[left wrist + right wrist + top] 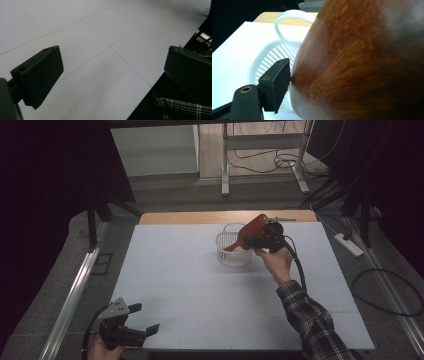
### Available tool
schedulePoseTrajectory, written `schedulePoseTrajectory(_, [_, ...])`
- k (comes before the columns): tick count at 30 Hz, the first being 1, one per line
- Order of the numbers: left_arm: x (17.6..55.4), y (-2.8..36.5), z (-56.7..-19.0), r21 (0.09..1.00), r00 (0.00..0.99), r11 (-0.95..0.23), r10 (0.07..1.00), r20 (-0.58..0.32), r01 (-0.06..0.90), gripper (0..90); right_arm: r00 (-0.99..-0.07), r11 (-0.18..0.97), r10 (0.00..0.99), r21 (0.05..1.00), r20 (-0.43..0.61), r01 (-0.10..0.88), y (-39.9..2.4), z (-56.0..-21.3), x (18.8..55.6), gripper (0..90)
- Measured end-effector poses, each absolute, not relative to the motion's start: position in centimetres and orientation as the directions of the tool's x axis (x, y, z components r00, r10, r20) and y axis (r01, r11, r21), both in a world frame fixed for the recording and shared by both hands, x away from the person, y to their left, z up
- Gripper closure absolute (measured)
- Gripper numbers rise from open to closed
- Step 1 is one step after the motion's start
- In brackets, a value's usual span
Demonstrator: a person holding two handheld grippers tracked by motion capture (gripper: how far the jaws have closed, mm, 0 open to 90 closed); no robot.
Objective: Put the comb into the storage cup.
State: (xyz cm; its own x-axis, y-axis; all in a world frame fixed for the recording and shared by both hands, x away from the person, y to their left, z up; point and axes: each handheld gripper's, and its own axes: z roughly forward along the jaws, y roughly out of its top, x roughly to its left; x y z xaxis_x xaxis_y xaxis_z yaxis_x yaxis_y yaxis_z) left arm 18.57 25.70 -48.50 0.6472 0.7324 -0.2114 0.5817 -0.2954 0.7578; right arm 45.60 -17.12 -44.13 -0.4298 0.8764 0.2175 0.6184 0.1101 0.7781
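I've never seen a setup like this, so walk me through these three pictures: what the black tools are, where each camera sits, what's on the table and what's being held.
No robot here: a person holds a two-jaw tool in each hand. The high view looks down on a white table. The other two cameras ride on the grippers and look along their jaws.

The left gripper hangs open over the near left corner with nothing between its jaws. The right gripper is clamped on a brown wooden paddle-shaped piece, tilted over a white slatted basket. In the right gripper view that wood looms blurred, with the basket behind.
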Motion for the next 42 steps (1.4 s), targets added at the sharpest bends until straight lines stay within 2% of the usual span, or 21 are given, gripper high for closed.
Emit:
schedulePoseTrajectory(6, [18.6, 25.7, -48.5, 0.759, 0.646, -0.293, 0.733, -0.212, 0.582, 2.2, -0.449, 0.15, 0.874, 0.773, 0.188, 0.616, -17.1, -44.0, 45.4, 18.4])
schedulePoseTrajectory(42, [18.6, 25.8, -48.5, 0.76, 0.648, -0.29, 0.73, -0.217, 0.581, 2.2, -0.56, 0.246, 0.807, 0.753, 0.189, 0.61, -18.1, -43.8, 43.5, 2.3])
